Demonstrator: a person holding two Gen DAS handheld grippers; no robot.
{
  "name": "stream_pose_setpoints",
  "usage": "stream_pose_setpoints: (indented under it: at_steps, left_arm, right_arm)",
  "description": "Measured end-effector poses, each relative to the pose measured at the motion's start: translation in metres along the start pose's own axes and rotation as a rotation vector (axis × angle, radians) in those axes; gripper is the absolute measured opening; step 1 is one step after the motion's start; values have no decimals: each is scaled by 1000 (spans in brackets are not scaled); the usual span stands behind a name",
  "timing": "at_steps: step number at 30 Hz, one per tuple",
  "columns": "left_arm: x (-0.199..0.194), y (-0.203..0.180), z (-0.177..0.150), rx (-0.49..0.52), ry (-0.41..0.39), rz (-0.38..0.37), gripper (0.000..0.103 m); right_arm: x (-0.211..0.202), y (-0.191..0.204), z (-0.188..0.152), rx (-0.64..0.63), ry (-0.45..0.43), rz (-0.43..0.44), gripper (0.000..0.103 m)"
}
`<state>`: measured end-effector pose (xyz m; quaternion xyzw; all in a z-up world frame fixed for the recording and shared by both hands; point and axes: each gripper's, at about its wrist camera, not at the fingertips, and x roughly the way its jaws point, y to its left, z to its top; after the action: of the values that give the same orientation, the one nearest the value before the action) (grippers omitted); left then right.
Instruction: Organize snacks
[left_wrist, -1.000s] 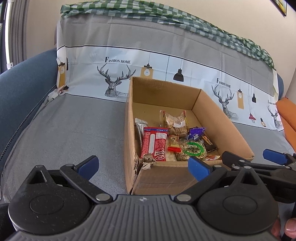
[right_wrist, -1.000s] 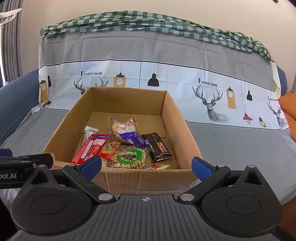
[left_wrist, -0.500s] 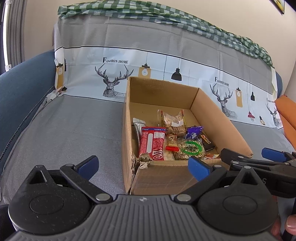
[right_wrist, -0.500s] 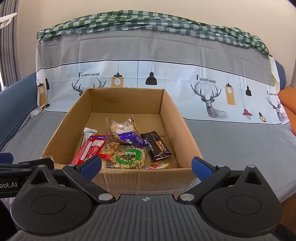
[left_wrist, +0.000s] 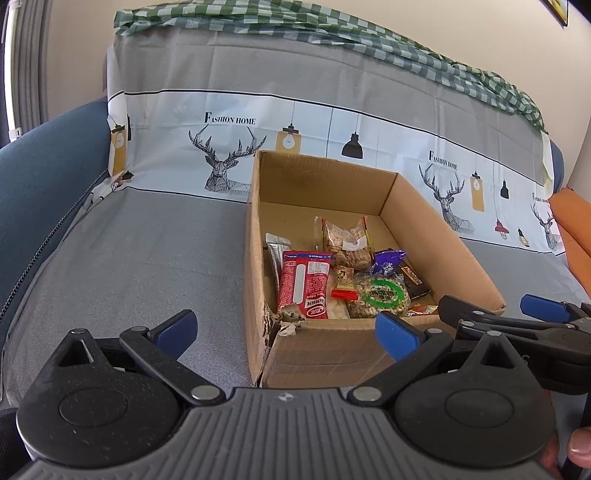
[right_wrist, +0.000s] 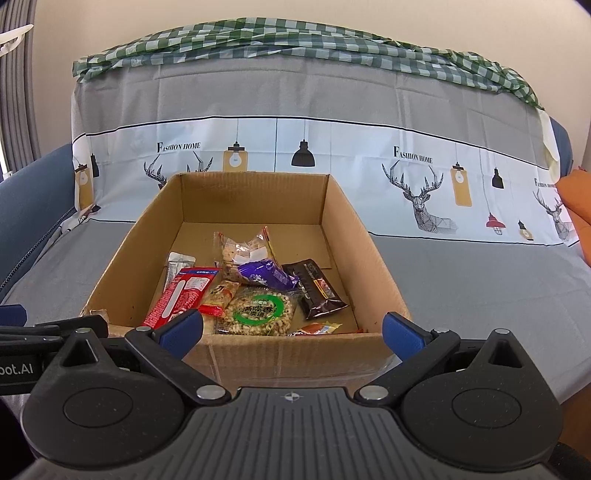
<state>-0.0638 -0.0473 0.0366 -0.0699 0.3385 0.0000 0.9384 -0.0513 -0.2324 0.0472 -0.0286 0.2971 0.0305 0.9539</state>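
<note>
An open cardboard box (left_wrist: 436, 236) (right_wrist: 373, 258) stands on the covered sofa seat and holds several snack packets: a red packet (left_wrist: 304, 284) (right_wrist: 181, 295), a round green-labelled peanut pack (left_wrist: 382, 293) (right_wrist: 258, 310), a purple packet (left_wrist: 388, 260) (right_wrist: 266, 275), a dark packet (right_wrist: 317, 288) and a clear bag of crackers (left_wrist: 345, 240) (right_wrist: 243, 249). My left gripper (left_wrist: 284, 328) is open and empty, in front of the box's near left corner. My right gripper (right_wrist: 291, 332) is open and empty, in front of the box's near wall; it also shows in the left wrist view (left_wrist: 495, 314).
The sofa (left_wrist: 129, 251) has a grey cover with a deer-print band on the backrest (right_wrist: 406, 166). A green checked cloth (right_wrist: 295, 37) lies on top of the backrest. A blue armrest (left_wrist: 40, 173) is at the left, an orange cushion (left_wrist: 572, 221) at the right.
Both grippers have drawn back slightly from the box, which looks a little smaller and farther. Both stay open and empty. The snacks have not moved.
</note>
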Motion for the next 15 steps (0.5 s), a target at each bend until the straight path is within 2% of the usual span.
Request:
stream_pose_setpoints:
  at_steps: [15]
  left_arm:
    - [0, 0, 0, 0, -1, 0, 102]
  right_arm:
    - [1, 1, -1, -2, 1, -1, 102]
